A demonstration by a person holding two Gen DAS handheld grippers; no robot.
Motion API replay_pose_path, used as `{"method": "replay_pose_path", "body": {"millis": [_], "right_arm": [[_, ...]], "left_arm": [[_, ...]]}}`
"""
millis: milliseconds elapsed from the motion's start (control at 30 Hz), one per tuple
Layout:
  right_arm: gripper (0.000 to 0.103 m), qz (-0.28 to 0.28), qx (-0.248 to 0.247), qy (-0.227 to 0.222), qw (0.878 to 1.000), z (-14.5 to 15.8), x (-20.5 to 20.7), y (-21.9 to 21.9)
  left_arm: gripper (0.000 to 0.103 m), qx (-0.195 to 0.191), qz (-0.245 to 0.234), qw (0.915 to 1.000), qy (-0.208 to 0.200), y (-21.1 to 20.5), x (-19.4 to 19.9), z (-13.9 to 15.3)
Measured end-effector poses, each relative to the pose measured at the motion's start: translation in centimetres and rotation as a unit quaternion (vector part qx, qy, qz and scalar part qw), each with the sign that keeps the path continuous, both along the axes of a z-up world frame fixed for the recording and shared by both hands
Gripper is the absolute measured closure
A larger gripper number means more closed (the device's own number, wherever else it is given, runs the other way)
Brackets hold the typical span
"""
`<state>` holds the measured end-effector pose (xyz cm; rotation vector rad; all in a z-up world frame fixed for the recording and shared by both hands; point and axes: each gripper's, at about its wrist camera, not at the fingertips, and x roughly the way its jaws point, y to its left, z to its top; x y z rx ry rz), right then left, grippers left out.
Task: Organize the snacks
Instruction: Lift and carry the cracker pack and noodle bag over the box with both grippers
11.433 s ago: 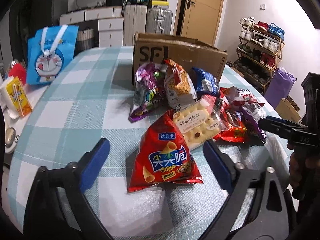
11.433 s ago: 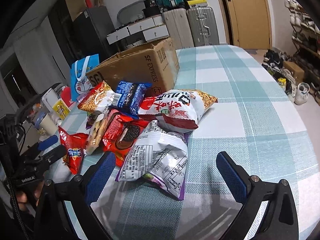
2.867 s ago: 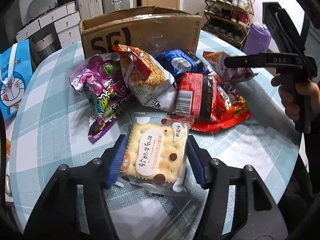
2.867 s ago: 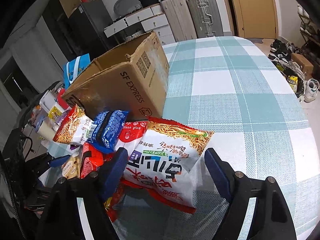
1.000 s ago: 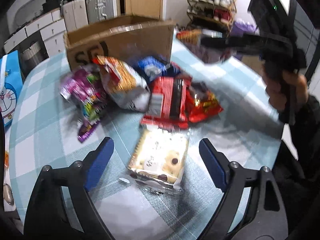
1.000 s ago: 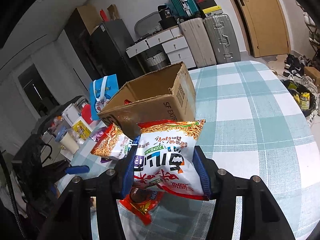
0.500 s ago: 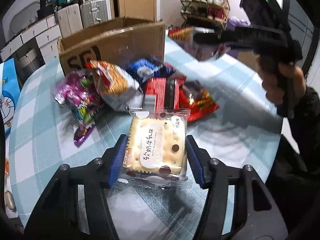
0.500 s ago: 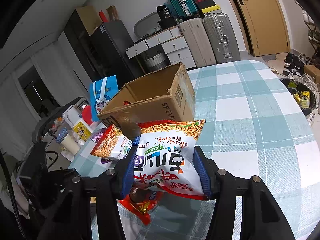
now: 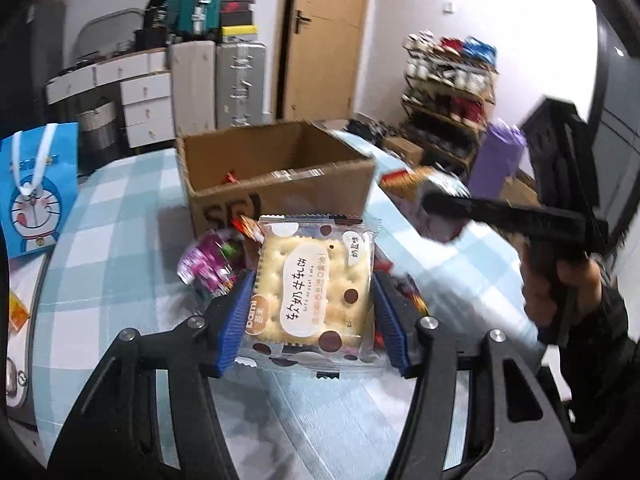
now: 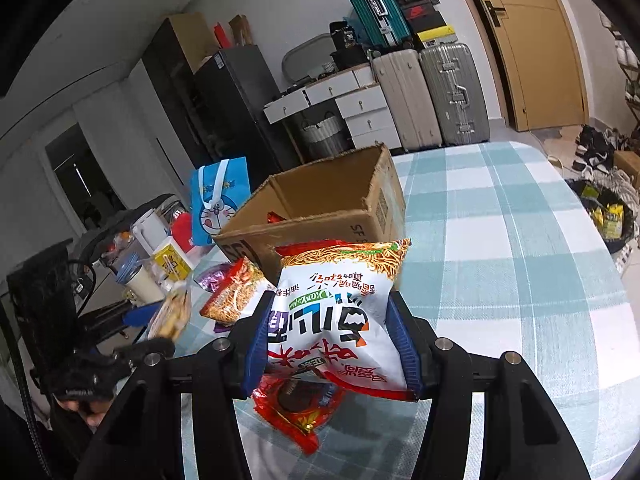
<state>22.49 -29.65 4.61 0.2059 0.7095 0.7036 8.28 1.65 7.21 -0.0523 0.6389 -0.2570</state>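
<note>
The left claw (image 9: pixel 314 312) is clamped on a cracker packet (image 9: pixel 312 292), tilted downward. The right claw (image 10: pixel 330 340), gripped by a hand (image 9: pixel 560 288), pinches a noodle-snack bag (image 10: pixel 340 312), also angled down.

Blue cartoon bag (image 9: pixel 38 188), silver suitcases (image 10: pixel 432 96), shoe rack (image 9: pixel 450 92).

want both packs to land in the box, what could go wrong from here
1. Both grippers hold snacks near one cardboard box; the left gripper and right gripper could collide over the opening.
2. The cracker pack is gripped by its slick wrapper edges and might slip out.
3. The puffy noodle snack bag bulges between the pads; a tight squeeze could crush or burst it.
</note>
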Motion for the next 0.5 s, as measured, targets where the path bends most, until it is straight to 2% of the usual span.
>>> {"method": "replay_pose_path", "body": {"millis": [100,333,500], "right_arm": [[0.048,0.004,-0.005,-0.011,1.0,0.6,-0.2,0.5],[0.048,0.015,-0.012,-0.03,0.999,1.9,0.6,2.1],[0.048,0.019,-0.013,-0.04,0.999,2.9,1.6,2.9]], "left_arm": [[0.048,-0.015,0.024,0.9996,-0.005,0.4,1.5,0.7],[0.048,-0.021,0.073,0.997,-0.017,2.1,4.7,2.5],[0.048,-0.026,0.091,0.9952,-0.024,3.0,7.6,3.4]]}}
